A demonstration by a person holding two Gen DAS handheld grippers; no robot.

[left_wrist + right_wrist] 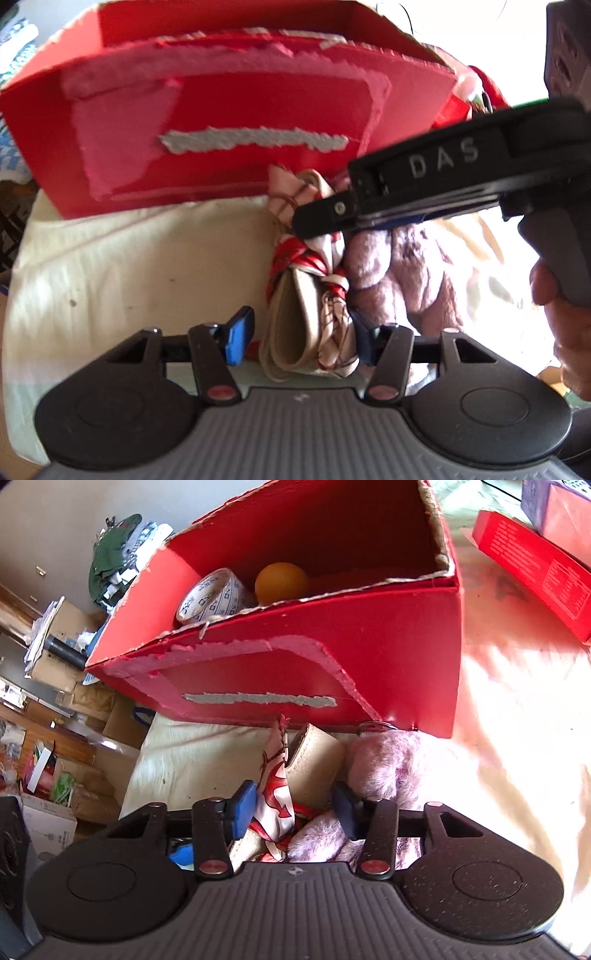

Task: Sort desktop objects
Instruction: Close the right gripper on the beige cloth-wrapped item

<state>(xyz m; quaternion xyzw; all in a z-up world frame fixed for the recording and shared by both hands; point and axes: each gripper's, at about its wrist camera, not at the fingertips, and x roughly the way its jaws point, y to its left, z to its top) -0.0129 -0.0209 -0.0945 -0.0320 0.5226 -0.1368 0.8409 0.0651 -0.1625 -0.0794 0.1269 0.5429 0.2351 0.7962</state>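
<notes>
A beige leather strap wrapped in a red-and-white scarf (306, 314) lies on the cream cloth in front of a red cardboard box (221, 122), next to a pink plush toy (413, 277). My left gripper (301, 338) is open, its blue pads either side of the strap's near end. My right gripper (293, 810) is open over the scarf (275, 799), the strap (317, 764) and the plush (384, 764); in the left wrist view its black body (424, 184) reaches over them from the right. The box (332, 664) holds a tape roll (210, 598) and an orange ball (281, 581).
The cream cloth (129, 266) covers the table. A flat red carton (535, 572) lies at the far right. Cardboard boxes and clutter (55, 720) stand on the floor beyond the table's left edge.
</notes>
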